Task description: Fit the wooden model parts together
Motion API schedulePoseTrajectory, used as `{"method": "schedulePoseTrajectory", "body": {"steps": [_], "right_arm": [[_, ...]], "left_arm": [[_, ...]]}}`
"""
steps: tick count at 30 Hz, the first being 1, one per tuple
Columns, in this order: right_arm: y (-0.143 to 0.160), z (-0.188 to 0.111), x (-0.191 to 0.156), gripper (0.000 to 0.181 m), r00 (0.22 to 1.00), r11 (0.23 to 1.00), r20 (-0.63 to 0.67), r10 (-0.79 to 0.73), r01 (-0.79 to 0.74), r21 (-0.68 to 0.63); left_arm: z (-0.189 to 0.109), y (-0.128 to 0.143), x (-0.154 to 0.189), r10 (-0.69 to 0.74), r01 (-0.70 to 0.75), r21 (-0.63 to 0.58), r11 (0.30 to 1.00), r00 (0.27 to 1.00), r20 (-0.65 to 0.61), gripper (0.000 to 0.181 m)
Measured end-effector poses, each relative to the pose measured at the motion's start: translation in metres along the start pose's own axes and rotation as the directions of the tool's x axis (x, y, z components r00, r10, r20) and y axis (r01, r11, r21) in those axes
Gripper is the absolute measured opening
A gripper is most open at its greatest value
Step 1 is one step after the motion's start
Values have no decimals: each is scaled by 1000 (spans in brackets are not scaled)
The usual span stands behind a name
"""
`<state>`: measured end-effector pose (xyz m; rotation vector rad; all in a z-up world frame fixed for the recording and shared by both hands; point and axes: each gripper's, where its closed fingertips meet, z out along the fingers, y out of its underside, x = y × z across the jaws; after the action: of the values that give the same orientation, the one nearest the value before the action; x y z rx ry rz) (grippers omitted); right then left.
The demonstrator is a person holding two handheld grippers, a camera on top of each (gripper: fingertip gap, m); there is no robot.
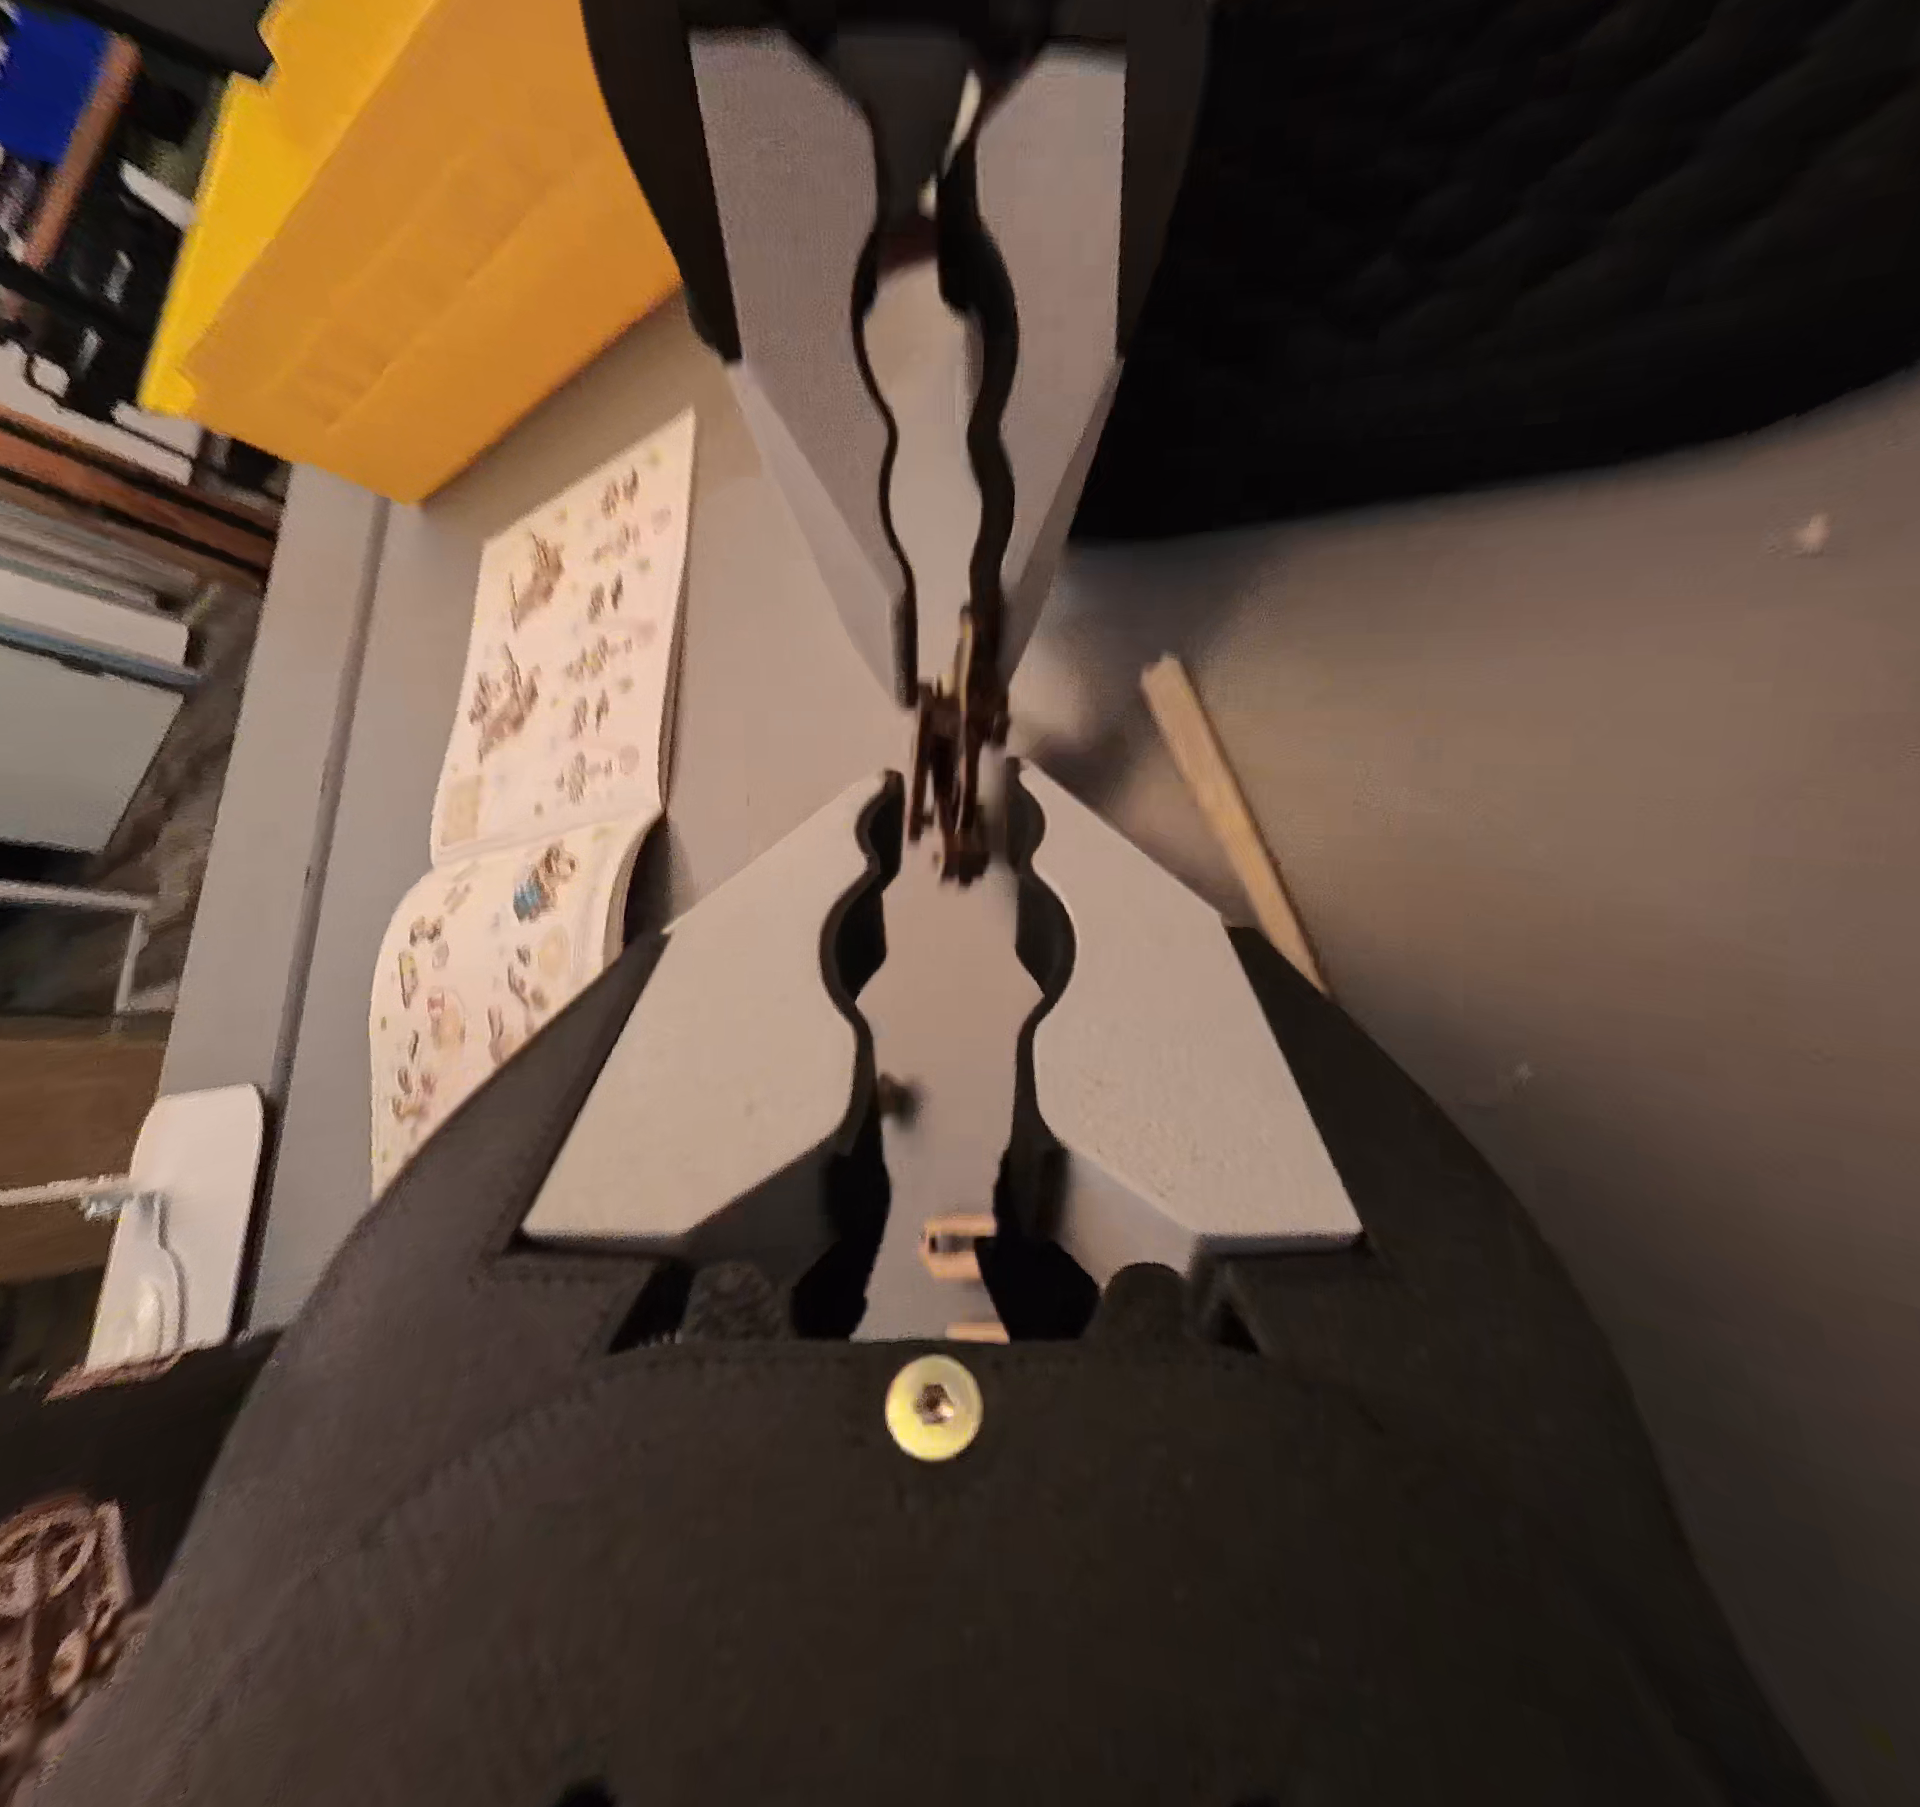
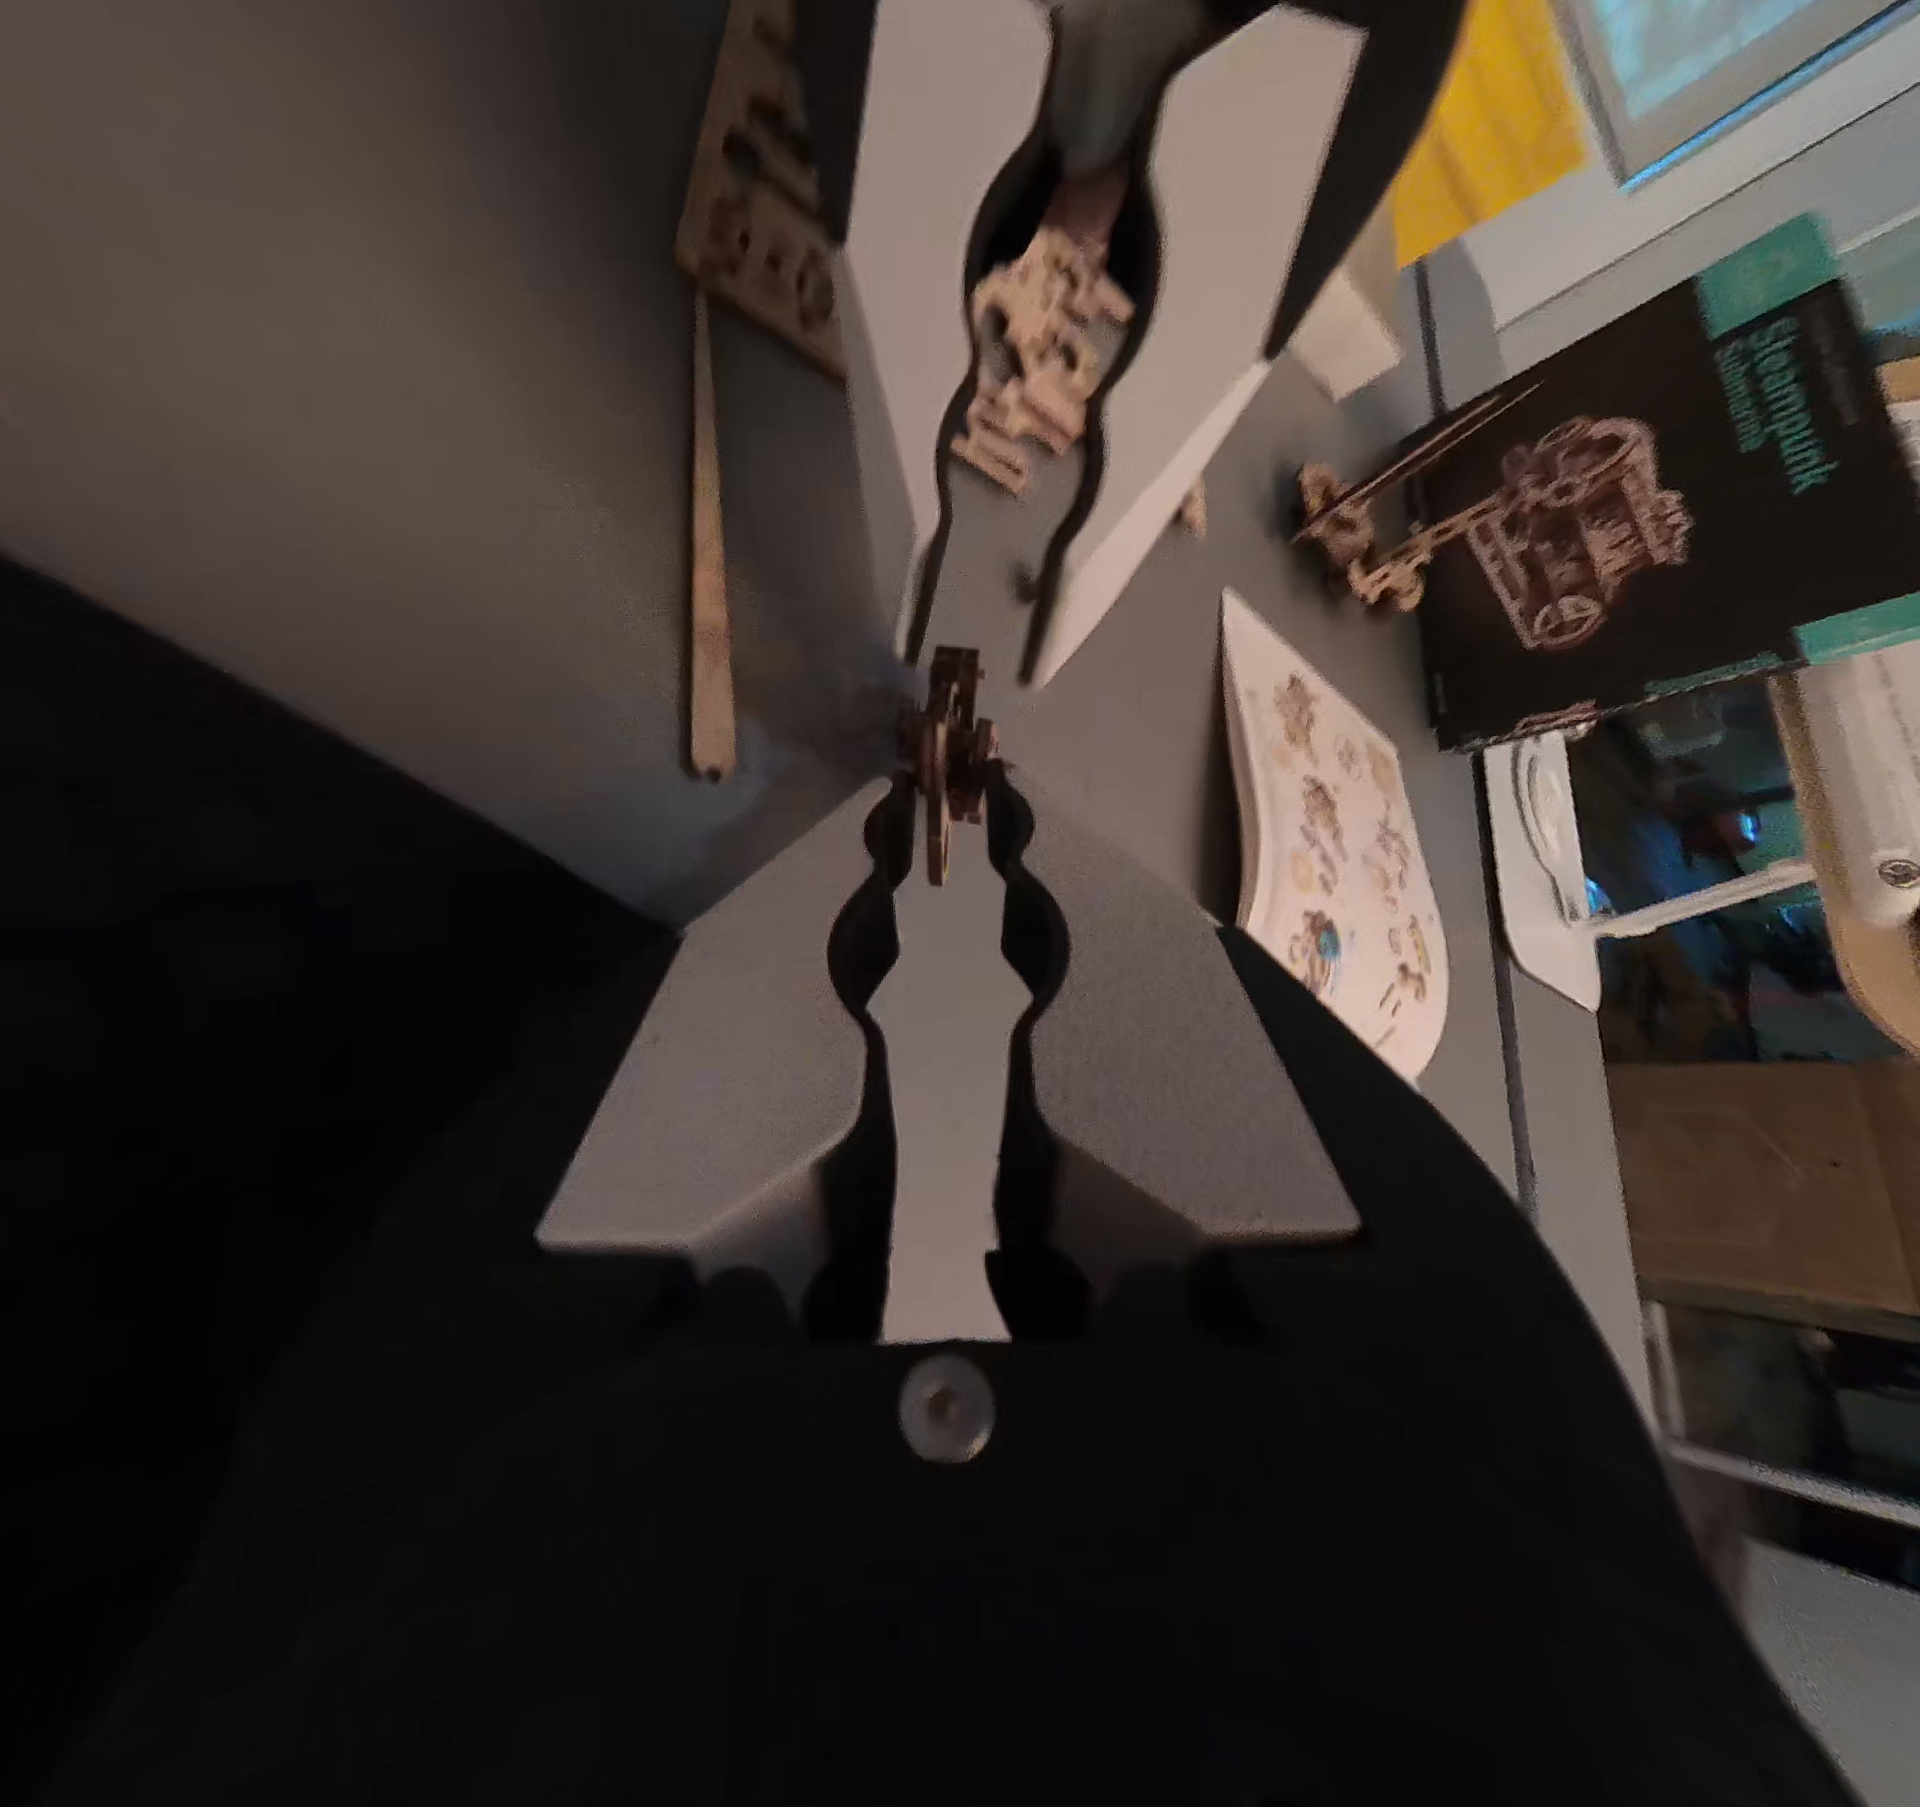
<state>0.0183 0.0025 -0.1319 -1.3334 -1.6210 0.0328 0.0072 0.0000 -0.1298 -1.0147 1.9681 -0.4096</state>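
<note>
While both grippers' fingers pinch wooden parts (image 1: pixel 940 781), booklet (image 1: pixel 551 791) lies beside.

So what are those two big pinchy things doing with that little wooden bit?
A person holds a pincher in each hand. The left gripper and right gripper meet tip to tip above the grey table, both seemingly pinching the small wooden model parts, pressing them together. It's too blurry to tell whether they have joined. An open instruction booklet lies beside them, and a finished-looking wooden model stands farther off.
</note>
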Motion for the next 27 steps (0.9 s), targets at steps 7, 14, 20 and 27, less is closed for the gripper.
{"method": "schedulePoseTrajectory", "body": {"steps": [7, 14, 20, 27], "right_arm": [[10, -8, -4, 26, 998, 997, 57, 13, -9, -75], [9, -21, -8, 1, 888, 918, 234, 395, -390, -72], [-4, -23, 16, 0, 746, 770, 256, 615, -638, 12], [-4, -14, 33, 0, 770, 780, 171, 615, -626, 12]], "left_arm": [[-3, 18, -3, -135, 133, -41, 990, 989, -55, 26], [-3, 16, -8, -361, 360, -26, 933, 926, -108, 17], [4, 4, -6, -426, 431, 2, 903, 894, -137, 16], [17, 6, -17, -509, 510, -7, 860, 856, -88, 20]]}}
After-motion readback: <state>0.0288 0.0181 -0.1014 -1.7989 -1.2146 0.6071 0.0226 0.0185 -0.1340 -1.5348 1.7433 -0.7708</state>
